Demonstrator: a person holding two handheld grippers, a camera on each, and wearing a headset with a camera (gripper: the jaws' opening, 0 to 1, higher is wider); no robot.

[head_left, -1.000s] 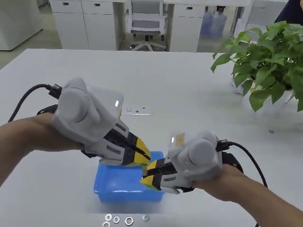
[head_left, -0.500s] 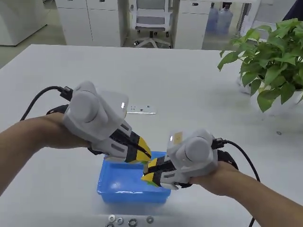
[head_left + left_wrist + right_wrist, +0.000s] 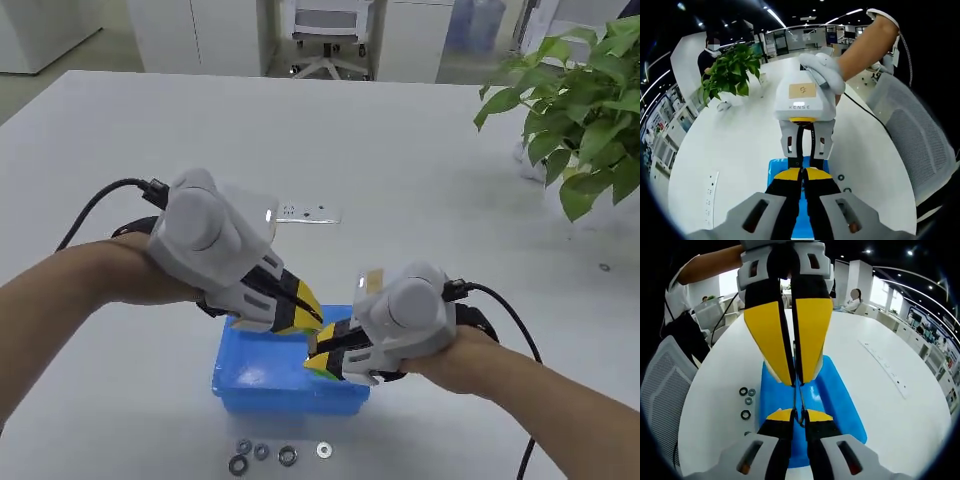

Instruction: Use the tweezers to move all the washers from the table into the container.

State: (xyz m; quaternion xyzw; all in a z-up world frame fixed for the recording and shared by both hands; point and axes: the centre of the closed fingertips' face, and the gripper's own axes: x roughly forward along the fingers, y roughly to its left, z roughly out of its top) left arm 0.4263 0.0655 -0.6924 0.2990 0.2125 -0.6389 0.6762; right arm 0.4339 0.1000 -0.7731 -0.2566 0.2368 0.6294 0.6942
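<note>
Hovering over the blue plastic container [image 3: 290, 395], left claw [image 3: 312, 322] is pressed together, right claw [image 3: 312, 360] seemingly clamped on thin metal tweezers [image 3: 799, 405].

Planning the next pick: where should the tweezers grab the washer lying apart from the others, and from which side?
I'd pinch the lone washer across its ring, one tweezers tip through the hole, coming from above: it lies flat on the table, and the other washers crowd one side.

The right gripper [image 3: 802, 161] carries the word XENSE on its white body. The mark on the tan label [image 3: 802, 90] above it is unreadable.
</note>
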